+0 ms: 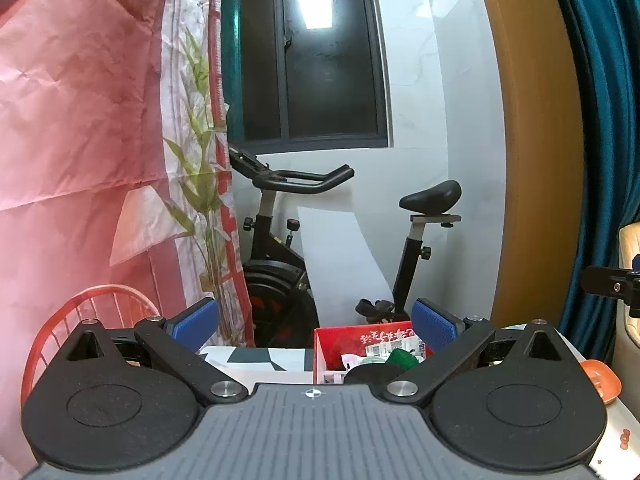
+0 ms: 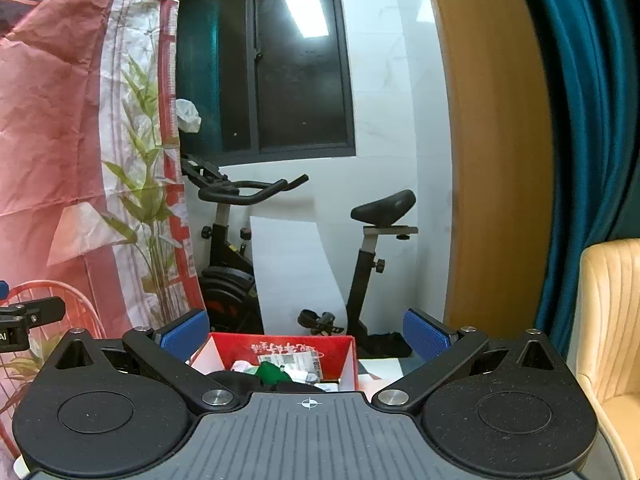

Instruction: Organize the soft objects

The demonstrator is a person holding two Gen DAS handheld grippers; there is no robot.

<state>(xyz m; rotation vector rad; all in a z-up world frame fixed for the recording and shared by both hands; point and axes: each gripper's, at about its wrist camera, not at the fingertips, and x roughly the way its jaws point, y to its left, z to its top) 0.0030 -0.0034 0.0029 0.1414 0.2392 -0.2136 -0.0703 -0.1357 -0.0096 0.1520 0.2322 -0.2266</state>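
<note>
An orange wire basket [image 1: 84, 312] stands at far left. The left gripper [image 1: 316, 326] is spread wide, holding nothing. Beyond it, a red box [image 2: 280, 350] sits on the counter [image 1: 256, 362], holding a green soft item [image 2: 272, 372] among white ones. The right gripper [image 2: 306, 334] gapes wide, empty, above that box.

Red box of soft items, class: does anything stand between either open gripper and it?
Nothing visible does. The red box sits straight ahead of the right gripper and just right of centre before the left gripper; both are open and empty.
</note>
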